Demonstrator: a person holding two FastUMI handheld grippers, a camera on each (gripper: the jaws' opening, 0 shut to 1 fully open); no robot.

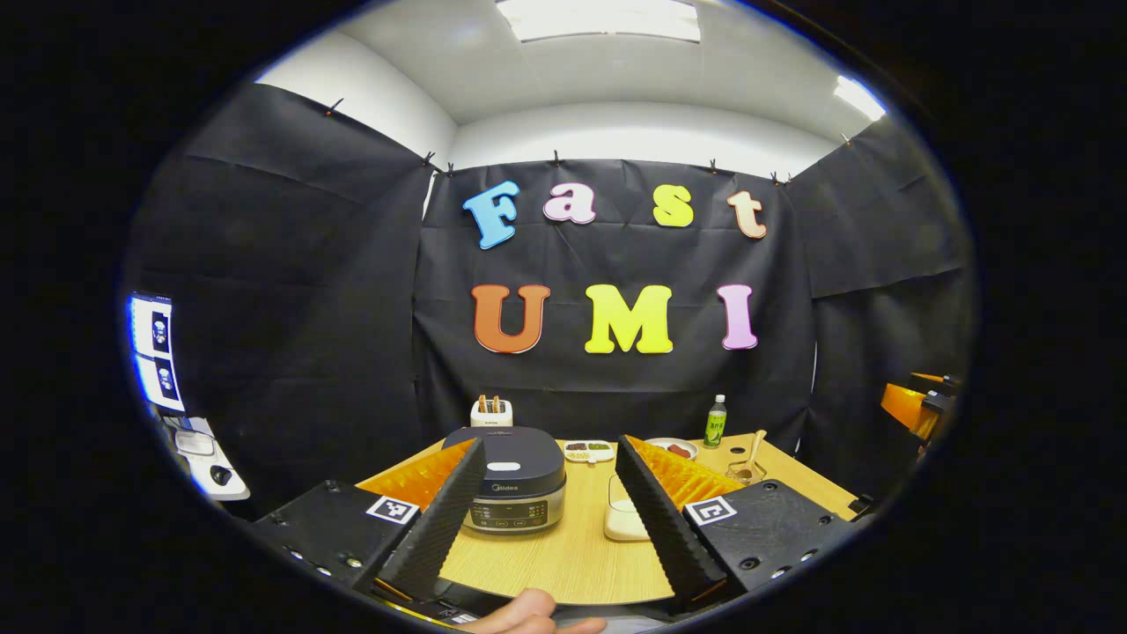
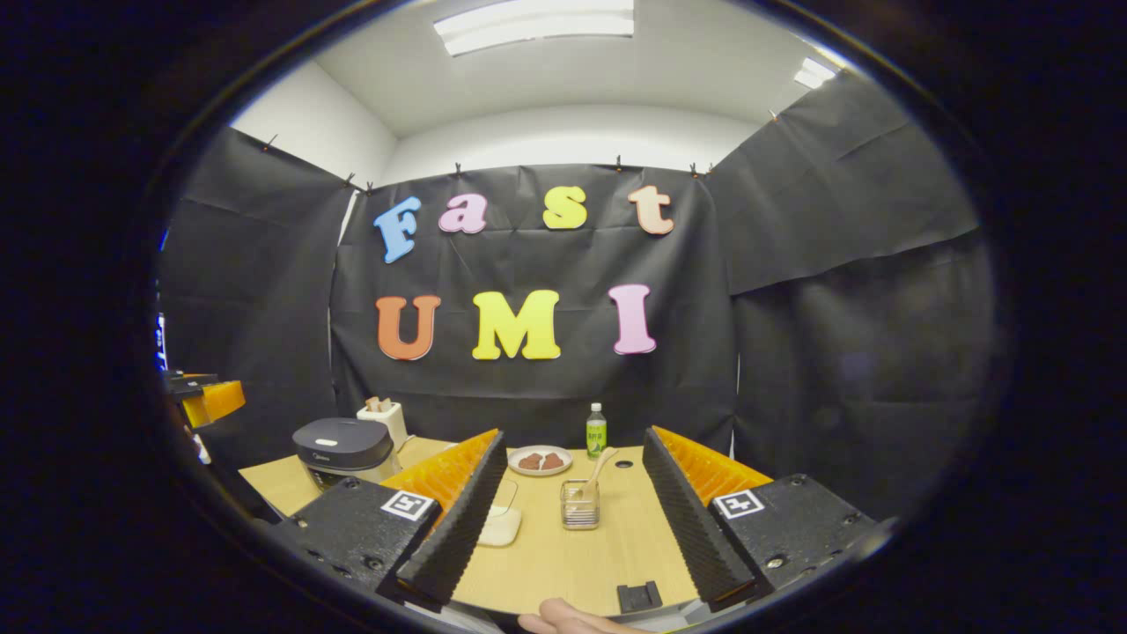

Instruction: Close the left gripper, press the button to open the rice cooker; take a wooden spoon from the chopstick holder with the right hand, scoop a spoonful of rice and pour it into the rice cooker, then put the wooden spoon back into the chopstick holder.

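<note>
Both grippers hover above the wooden worktop (image 1: 563, 555) with jaws spread wide, gripping and touching nothing. Between the left gripper (image 1: 550, 528) jaws sits the rice cooker (image 1: 515, 484), lid down, a white rice container (image 1: 623, 519) just beside it. The right gripper (image 2: 572, 528) frames the clear chopstick holder (image 2: 579, 505) — the wooden spoon (image 2: 597, 468) stands tilted inside it.

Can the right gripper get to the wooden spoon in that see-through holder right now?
Probably yes. The right gripper is open and the clear mesh chopstick holder stands on the bare wooden table straight ahead between its fingers. The light wooden spoon pokes up out of it, leaning right, with nothing in front.
</note>
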